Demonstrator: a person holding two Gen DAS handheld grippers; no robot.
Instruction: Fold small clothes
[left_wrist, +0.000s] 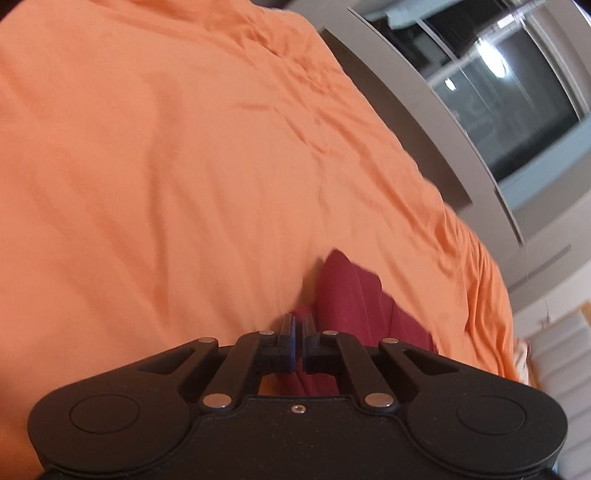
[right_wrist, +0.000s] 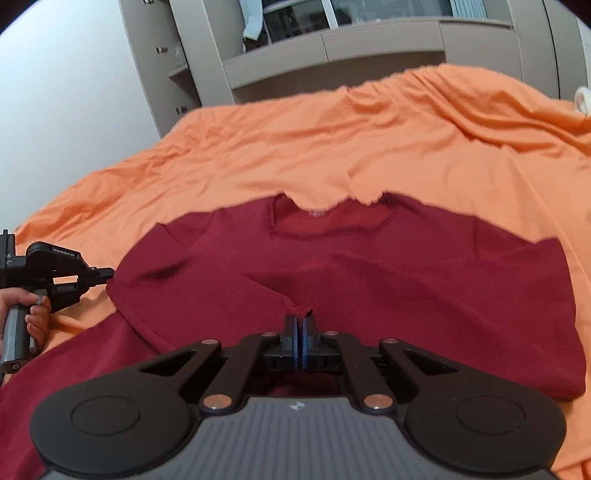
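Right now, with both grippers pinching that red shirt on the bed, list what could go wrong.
1. The right gripper is shut on only a small bunched bit of the red shirt, so the cloth may slip out when pulled.
2. The left gripper is shut on the shirt's edge; uneven pulls could skew the fold.
3. The orange sheet is loose and wrinkled, and dragging might bunch it under the shirt.

Plain dark-red shirt (right_wrist: 369, 280) on a plain orange sheet (right_wrist: 369, 147) (black tongs (right_wrist: 298, 321) have blue pads (right_wrist: 294, 343)).
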